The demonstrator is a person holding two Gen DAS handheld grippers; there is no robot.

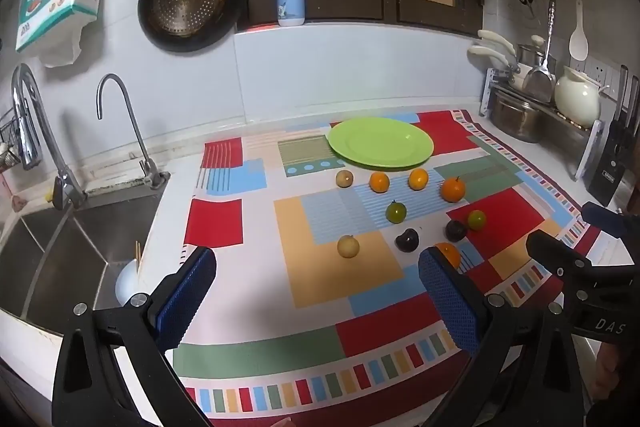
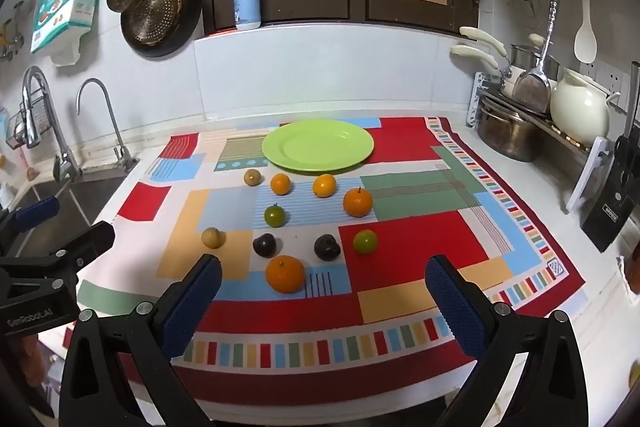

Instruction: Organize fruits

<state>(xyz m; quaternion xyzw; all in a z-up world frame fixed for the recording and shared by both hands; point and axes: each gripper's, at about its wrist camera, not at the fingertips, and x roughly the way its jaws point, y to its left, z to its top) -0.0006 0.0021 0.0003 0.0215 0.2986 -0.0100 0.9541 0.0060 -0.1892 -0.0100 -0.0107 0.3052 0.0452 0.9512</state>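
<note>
Fruits [image 2: 285, 279] ahead of spread fingers [image 2: 192, 301].

Left claw [image 1: 316, 291] gapes wide; right claw [image 2: 324, 293] likewise.

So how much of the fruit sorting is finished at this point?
Nothing looks done yet: the round lime-green plate is bare. Nothing is in hand either; the left gripper and right gripper both hover open above the patchwork cloth. All ten small fruits are left, including the big orange nearest the right gripper, two dark plums and a yellowish round fruit.
</note>
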